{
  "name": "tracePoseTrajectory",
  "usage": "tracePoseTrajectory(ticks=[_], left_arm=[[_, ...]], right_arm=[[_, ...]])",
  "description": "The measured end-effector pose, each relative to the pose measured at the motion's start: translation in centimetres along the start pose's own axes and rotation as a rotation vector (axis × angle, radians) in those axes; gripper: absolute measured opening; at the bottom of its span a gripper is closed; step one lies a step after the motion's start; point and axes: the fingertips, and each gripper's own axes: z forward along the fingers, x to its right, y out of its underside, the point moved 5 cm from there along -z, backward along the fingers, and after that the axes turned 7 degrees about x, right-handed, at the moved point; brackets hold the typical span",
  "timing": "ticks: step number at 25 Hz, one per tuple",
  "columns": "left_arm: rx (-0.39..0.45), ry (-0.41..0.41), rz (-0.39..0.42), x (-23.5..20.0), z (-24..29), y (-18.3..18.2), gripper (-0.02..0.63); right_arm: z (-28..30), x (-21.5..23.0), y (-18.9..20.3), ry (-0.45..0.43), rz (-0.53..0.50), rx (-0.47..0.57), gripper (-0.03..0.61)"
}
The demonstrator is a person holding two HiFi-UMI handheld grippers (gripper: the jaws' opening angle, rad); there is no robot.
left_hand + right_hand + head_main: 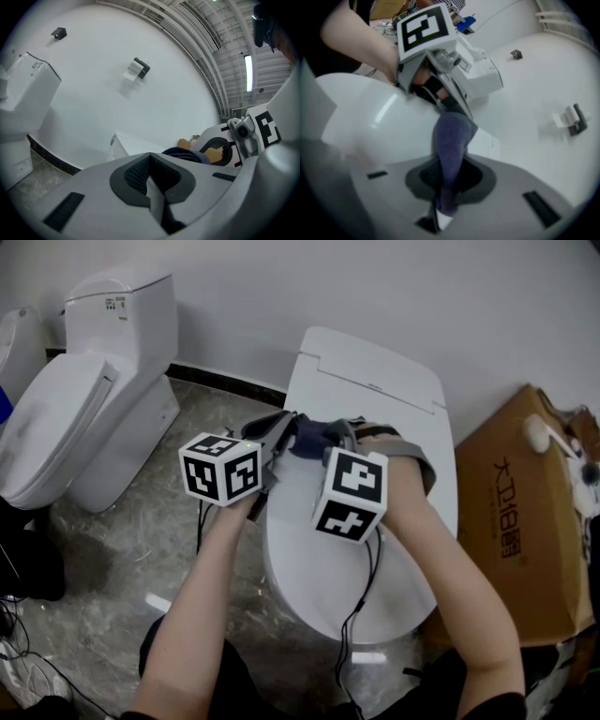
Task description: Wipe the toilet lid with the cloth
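Stretched between the two tongs above the white toilet lid (305, 563), the dark blue cloth (314, 437) is seen in the head view only as a small bunch between the marker cubes. By the right gripper view the rest is supplied: the right gripper (445, 187) is clamped on one end of the cloth (450, 145), a small white tag (439, 219) is left poking out below the pads, and the other end is met by the tips of the left gripper (457, 110). In the left gripper view the left gripper (151, 168) is shown with its jaws drawn together, the cloth (185, 153) bulging just past their tips.

A second toilet (94, 399) on the grey marbled floor (122, 549) and a cardboard box (525, 521) are taken in whole by the head view alone. A wall fitting (138, 69) and a ceiling strip light (248, 72) are revealed only by the gripper cameras.

Dark Chinese characters (506, 512) are printed on the box, too skewed to be read with certainty. A small label (115, 304) is carried on the second toilet's tank, its print too small to be made out.
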Motion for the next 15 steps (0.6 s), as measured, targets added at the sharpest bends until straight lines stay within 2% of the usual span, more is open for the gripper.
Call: tracePoseTrajectory(ticks=[15], left_arm=[[0.003,-0.004,-0.005,-0.1,0.0,0.0,0.014]], right_arm=[[-2.7,-2.7,-1.1,-0.015,-0.010,0.024,0.063]])
